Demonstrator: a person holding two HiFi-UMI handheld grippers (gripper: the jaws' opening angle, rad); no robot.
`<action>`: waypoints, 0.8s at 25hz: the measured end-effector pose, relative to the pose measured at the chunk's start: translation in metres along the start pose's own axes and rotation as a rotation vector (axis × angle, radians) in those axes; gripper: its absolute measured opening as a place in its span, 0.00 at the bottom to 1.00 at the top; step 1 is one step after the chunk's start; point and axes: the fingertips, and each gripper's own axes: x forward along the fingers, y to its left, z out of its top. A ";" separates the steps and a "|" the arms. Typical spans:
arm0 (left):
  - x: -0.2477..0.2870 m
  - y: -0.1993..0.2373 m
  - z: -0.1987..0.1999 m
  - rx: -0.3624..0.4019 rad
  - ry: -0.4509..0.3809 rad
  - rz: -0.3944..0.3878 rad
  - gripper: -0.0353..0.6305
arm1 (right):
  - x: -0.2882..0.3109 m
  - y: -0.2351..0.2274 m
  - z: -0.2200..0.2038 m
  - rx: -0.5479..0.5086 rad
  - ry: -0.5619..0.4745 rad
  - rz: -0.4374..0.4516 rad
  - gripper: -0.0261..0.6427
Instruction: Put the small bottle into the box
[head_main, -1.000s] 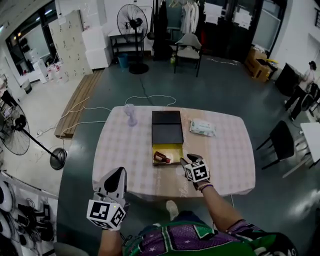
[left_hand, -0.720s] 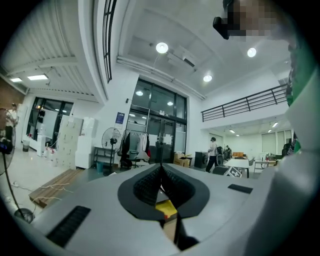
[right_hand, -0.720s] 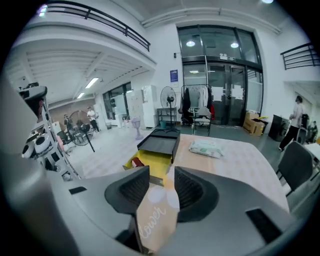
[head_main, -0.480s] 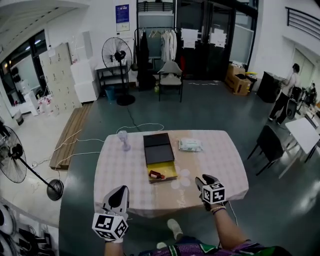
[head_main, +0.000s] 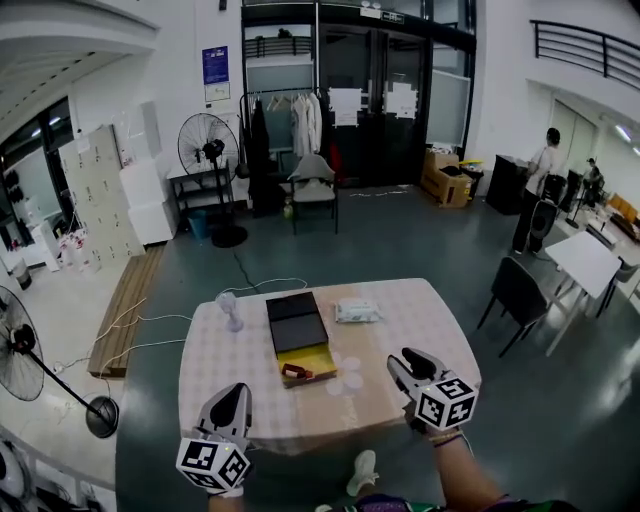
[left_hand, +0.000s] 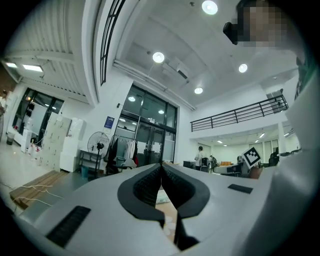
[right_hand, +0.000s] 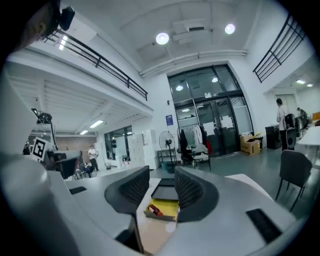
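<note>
The small reddish-brown bottle lies inside the yellow-lined tray of the box, whose black lid lies just behind it on the checked table. In the right gripper view the bottle shows in the box between the jaws, well beyond them. My right gripper is open and empty, held off the table's near right corner. Off the near left edge, my left gripper is shut with nothing in it; its jaws meet in the left gripper view.
A small clear desk fan stands at the table's far left and a pack of wipes at the far middle. A dark chair stands to the right, standing fans to the left, a person far right.
The right gripper has drawn back from the box toward the near right. The view has lifted and pulled away, so the table looks smaller and farther. The bottle stays in the box.
</note>
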 end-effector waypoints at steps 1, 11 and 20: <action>0.002 -0.002 0.003 0.000 -0.008 -0.003 0.09 | -0.005 0.003 0.012 0.007 -0.028 0.016 0.29; 0.003 -0.040 0.045 0.074 -0.077 -0.034 0.09 | -0.057 0.044 0.092 -0.053 -0.211 0.115 0.24; -0.014 -0.052 0.063 0.085 -0.108 -0.044 0.09 | -0.069 0.059 0.097 -0.121 -0.224 0.095 0.12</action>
